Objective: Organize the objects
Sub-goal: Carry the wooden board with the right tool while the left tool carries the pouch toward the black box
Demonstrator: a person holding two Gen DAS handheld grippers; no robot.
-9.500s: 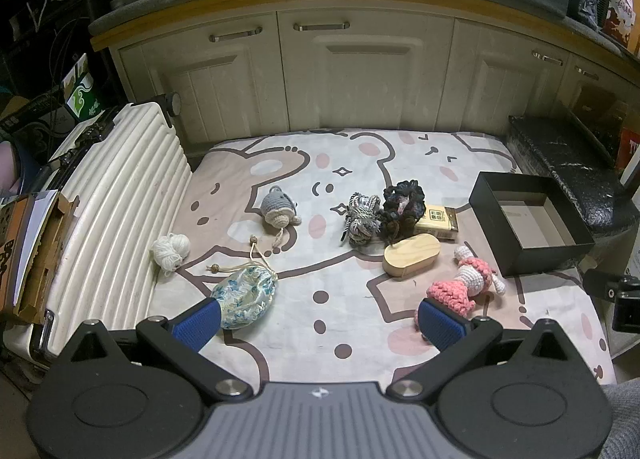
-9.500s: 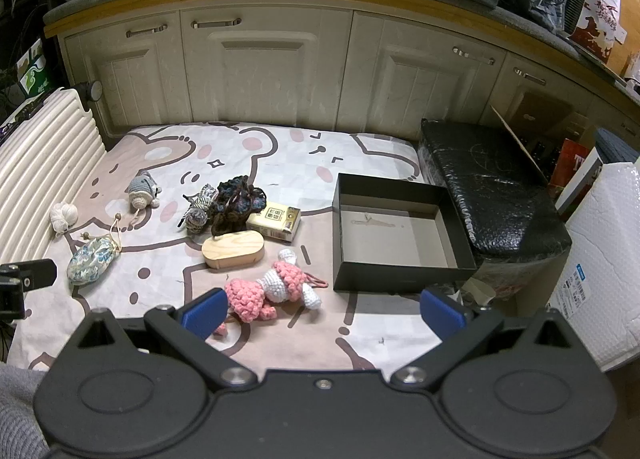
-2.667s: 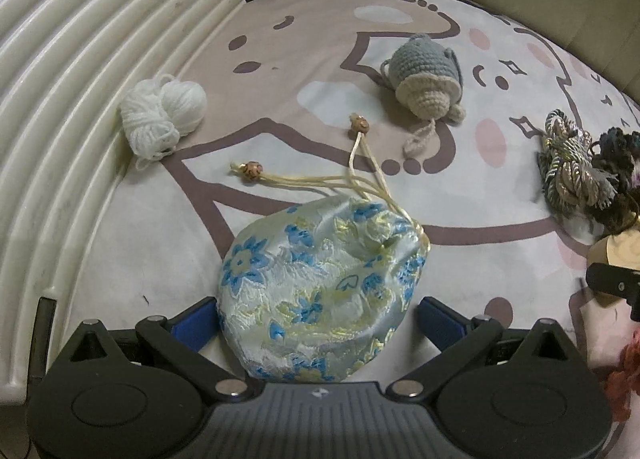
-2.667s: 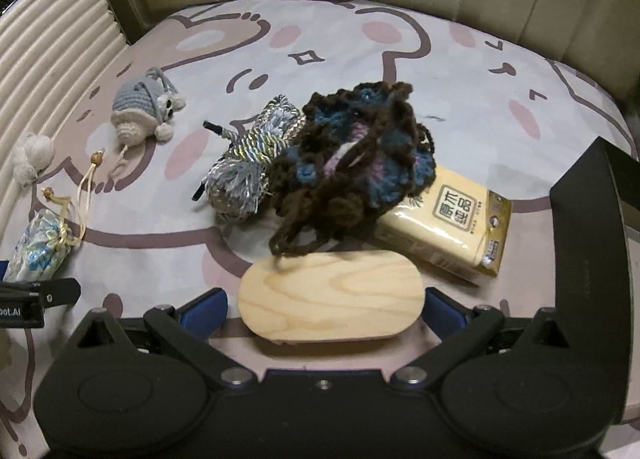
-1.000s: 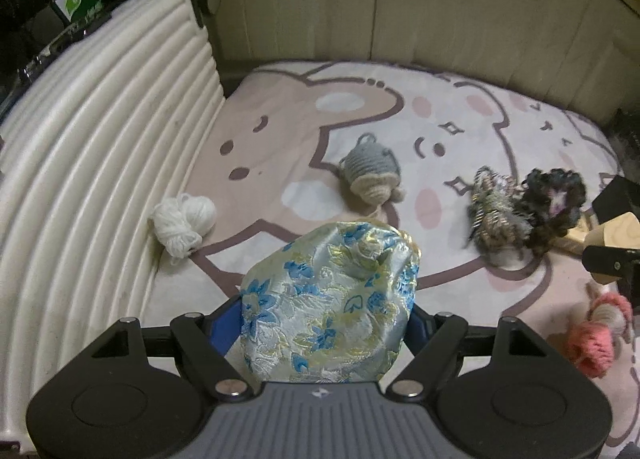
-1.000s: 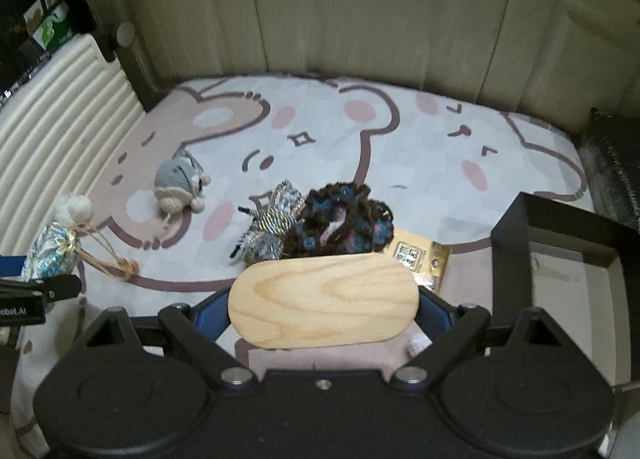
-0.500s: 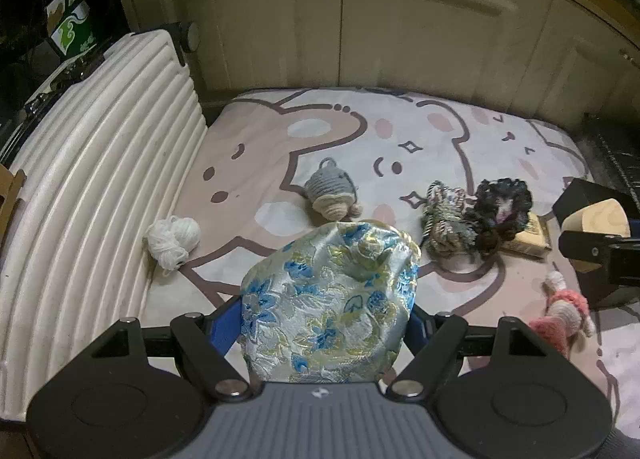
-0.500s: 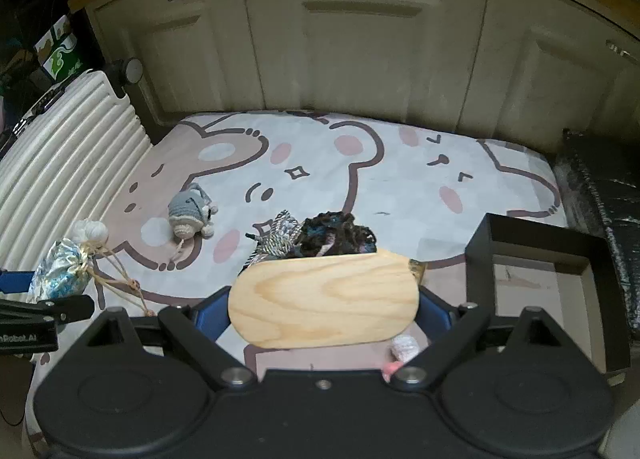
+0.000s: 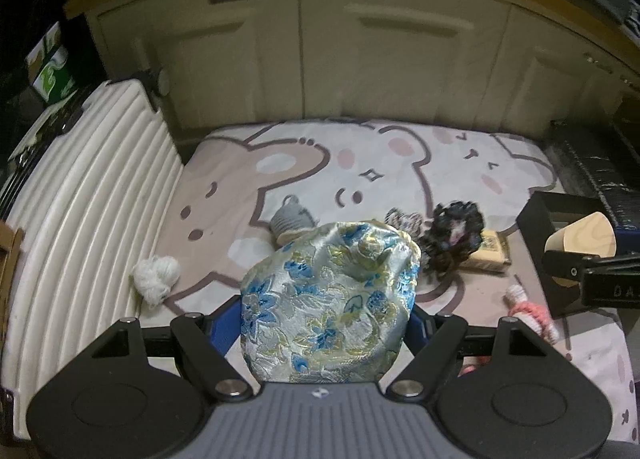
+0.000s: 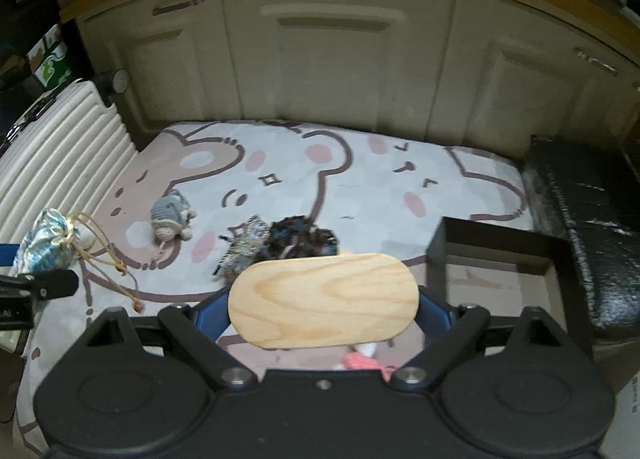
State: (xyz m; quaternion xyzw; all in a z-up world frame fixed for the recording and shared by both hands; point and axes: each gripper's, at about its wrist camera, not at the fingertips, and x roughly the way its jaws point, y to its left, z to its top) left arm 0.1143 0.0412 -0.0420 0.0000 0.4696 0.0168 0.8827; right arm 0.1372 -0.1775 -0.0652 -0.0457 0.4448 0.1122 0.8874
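My left gripper (image 9: pixel 326 319) is shut on a blue-and-gold flowered drawstring pouch (image 9: pixel 328 299), held up above the bear-print mat (image 9: pixel 280 163). My right gripper (image 10: pixel 322 307) is shut on an oval wooden box (image 10: pixel 323 299), also lifted off the mat. In the right wrist view the pouch (image 10: pixel 42 245) shows at the far left with its cords hanging. The wooden box (image 9: pixel 582 239) shows at the right edge of the left wrist view. An open black box (image 10: pixel 500 259) stands on the mat to the right.
On the mat lie a white yarn ball (image 9: pixel 154 277), a grey crochet toy (image 10: pixel 170 217), a striped cord bundle (image 10: pixel 244 247), a dark crochet piece (image 9: pixel 454 233), a tissue pack (image 9: pixel 490 253) and a pink crochet doll (image 9: pixel 530 317). A ribbed white suitcase (image 9: pixel 80 219) borders the left, cabinets (image 10: pixel 332 59) the back.
Both grippers have risen and pulled back with the pouch and the wooden box held; the mat objects look smaller and more of the cabinets and black box shows.
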